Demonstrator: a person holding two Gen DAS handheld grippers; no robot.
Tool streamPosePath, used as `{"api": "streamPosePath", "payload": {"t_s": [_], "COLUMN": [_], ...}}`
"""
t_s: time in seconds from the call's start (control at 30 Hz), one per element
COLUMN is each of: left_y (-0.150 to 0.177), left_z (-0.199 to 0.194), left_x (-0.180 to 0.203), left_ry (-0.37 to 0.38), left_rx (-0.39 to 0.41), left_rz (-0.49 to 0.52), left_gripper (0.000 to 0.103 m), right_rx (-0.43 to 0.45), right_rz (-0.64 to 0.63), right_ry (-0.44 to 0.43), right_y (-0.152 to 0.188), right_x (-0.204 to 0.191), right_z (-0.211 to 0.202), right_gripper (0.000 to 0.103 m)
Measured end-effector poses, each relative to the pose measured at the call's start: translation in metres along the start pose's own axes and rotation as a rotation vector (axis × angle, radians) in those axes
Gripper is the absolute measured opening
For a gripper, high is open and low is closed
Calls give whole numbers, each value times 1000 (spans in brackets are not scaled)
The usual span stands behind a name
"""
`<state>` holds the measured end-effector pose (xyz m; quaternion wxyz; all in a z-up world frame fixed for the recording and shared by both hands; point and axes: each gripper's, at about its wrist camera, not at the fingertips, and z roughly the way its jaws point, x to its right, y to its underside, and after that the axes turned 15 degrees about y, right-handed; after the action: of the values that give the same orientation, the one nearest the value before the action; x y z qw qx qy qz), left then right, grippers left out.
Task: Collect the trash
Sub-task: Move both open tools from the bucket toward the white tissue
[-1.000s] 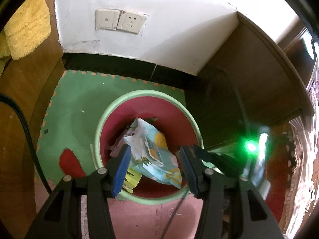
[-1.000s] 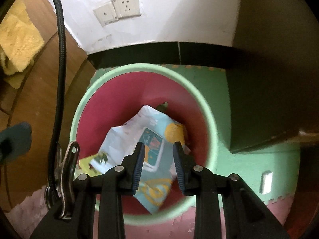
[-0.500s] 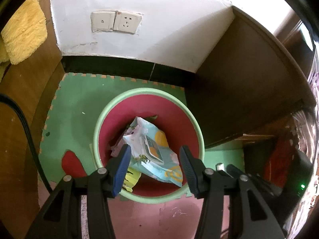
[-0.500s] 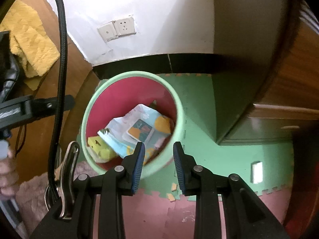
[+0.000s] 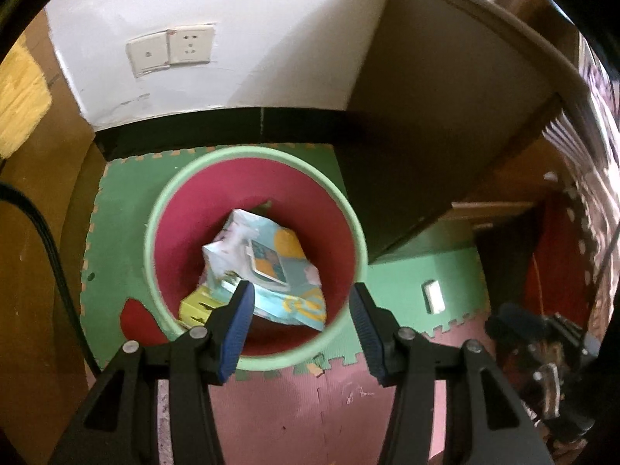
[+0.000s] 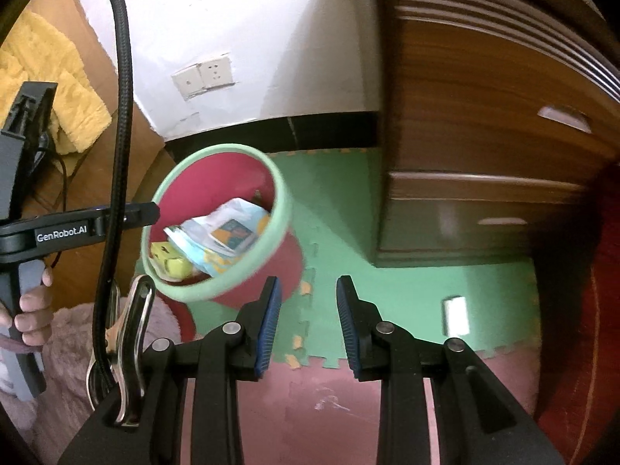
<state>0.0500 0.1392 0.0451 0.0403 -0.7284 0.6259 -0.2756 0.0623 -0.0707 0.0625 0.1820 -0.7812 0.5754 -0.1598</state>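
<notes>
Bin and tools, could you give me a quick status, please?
Left tool open, empty, above bin. Right tool open, empty, over mat. Packet in bin. Nothing blocking.

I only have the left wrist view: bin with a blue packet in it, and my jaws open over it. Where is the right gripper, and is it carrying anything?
Observer: The right gripper is off to the bin's right, over the green floor mat. Its jaws are apart with nothing between them.
Operator: Any trash left on the floor that side?
Observer: A small white rectangular object lies on the mat, right of the right gripper. I cannot tell what it is.
Operator: What stands beyond it?
Observer: A wooden drawer cabinet, its drawers shut.
Operator: And my own hand?
Observer: The right view shows fingers wrapped round the left gripper's handle, left of the bin.
</notes>
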Motion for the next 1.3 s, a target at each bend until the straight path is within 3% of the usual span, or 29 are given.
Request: {"api": "streamPosePath", "payload": {"t_s": [0.63,0.7,0.8,1.1,1.3], "left_y": [38,41,44,53,63], "left_z": [46,57,71,119,159], "left_x": [91,107,126,164,182], "left_ry": [15,22,45,94,116], "left_rx": [-104,-125,-146,-181,-230], "left_rz": [107,143,190,259,250], "left_gripper": [53,53,53,53,53], "right_rx": [-23,-50,-90,-126,-157], "right_rz": [141,163,281,281,296], "right_ry": [128,141,47,153,157], "right_y": [50,56,62,84,113], "right_x": [122,139,171,225,244], "right_z": [-20,-15,-4,24,46], "right_gripper": [30,30,31,31,31]}}
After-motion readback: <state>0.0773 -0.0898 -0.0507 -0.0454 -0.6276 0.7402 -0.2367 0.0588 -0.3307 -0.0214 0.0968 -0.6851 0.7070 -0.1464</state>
